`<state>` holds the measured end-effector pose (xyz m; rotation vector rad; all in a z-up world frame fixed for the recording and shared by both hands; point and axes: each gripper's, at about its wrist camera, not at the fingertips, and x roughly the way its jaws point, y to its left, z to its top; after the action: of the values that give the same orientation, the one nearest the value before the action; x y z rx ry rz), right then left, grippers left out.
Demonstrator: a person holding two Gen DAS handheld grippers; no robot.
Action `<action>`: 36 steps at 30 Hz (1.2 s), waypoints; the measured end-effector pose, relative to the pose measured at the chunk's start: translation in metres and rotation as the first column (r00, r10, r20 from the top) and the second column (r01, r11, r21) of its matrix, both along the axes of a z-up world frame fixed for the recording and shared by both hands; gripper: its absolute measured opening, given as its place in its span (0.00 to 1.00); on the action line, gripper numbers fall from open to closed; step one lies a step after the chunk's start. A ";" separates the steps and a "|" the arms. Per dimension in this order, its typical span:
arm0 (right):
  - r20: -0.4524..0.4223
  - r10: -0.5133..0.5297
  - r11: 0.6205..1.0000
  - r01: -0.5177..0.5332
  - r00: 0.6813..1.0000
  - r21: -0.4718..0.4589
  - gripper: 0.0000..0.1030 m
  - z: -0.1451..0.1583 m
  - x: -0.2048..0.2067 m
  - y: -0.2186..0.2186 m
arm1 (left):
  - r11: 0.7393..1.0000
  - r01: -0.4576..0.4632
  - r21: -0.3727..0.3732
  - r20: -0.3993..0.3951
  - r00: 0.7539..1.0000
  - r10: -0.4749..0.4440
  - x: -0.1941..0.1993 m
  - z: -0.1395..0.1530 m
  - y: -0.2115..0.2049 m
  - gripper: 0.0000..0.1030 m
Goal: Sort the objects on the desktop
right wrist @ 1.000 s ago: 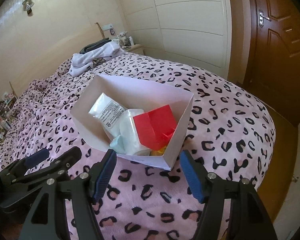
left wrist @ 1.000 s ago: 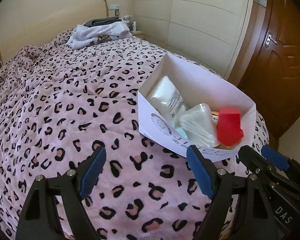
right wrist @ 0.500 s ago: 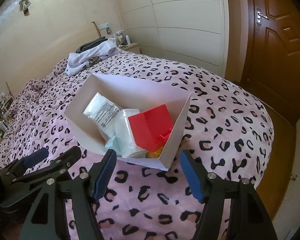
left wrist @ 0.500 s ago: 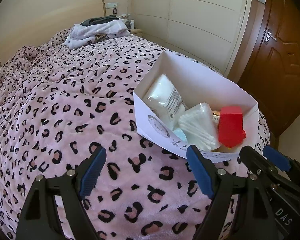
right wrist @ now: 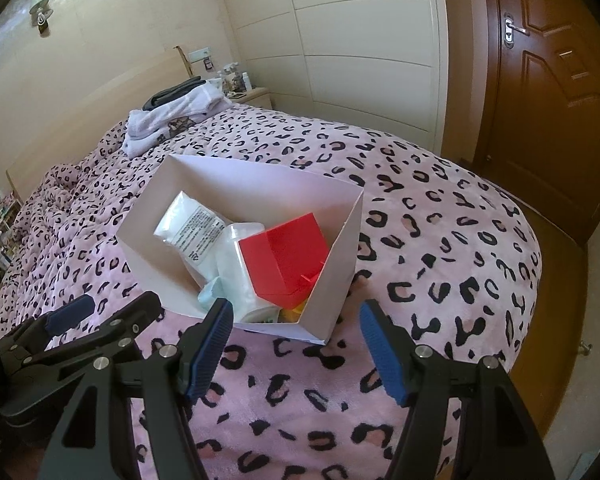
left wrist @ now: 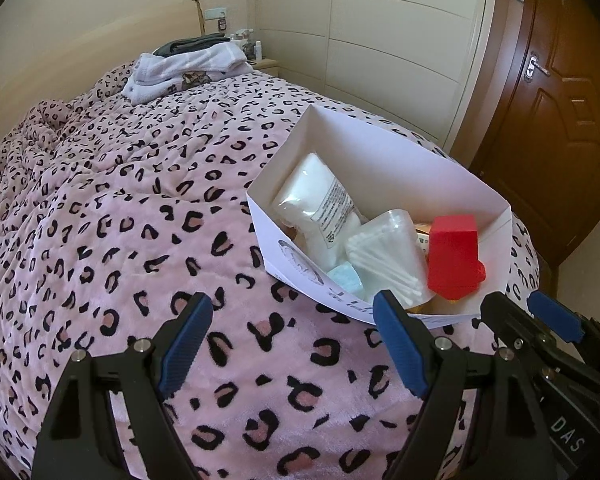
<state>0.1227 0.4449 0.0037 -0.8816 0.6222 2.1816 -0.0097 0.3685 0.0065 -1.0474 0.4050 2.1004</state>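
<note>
Left wrist view: left gripper (left wrist: 292, 338) at frame bottom, blue pads wide apart, nothing btwn them, above pink leopard-print bedspread (left wrist: 120, 240). White cardboard box (left wrist: 380, 160) right of centre, resting on bedspread, open top. Contents: white pouch w/ printed label (left wrist: 320, 200), clear tub of cotton swabs (left wrist: 384, 252), red plastic block (left wrist: 454, 256), pale blue item (left wrist: 346, 278) at near wall, part hidden. Right gripper's fingers (left wrist: 552, 320) enter at lower right, just beside box corner.

Right wrist view: right gripper (right wrist: 296, 342) at frame bottom, pads apart, empty; box's near corner (right wrist: 320, 320) lies just beyond the gap, not touched. Yellow item (right wrist: 294, 312) under red block, mostly hidden. Left gripper's fingers (right wrist: 72, 316) at lower left.

Background, upper left: folded white towels (left wrist: 180, 72) on bed, nightstand w/ bottles (right wrist: 236, 84). Upper right: cream wardrobe (left wrist: 380, 40), brown door (right wrist: 552, 80).
</note>
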 end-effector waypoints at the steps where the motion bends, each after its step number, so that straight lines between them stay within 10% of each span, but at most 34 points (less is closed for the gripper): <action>1: 0.001 0.000 1.000 0.000 1.000 0.000 0.66 0.000 0.000 0.000 | 1.000 0.000 0.000 0.001 1.000 0.000 0.000 0.000 0.000 0.81; 36: 0.037 0.038 0.999 -0.039 0.999 0.030 0.66 0.004 -0.005 -0.003 | 1.000 -0.006 -0.017 -0.003 1.000 0.006 0.001 0.001 -0.008 0.81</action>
<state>0.1181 0.4422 0.0076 -0.9225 0.5571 2.1984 -0.0090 0.3606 0.0078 -1.0572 0.4219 2.1076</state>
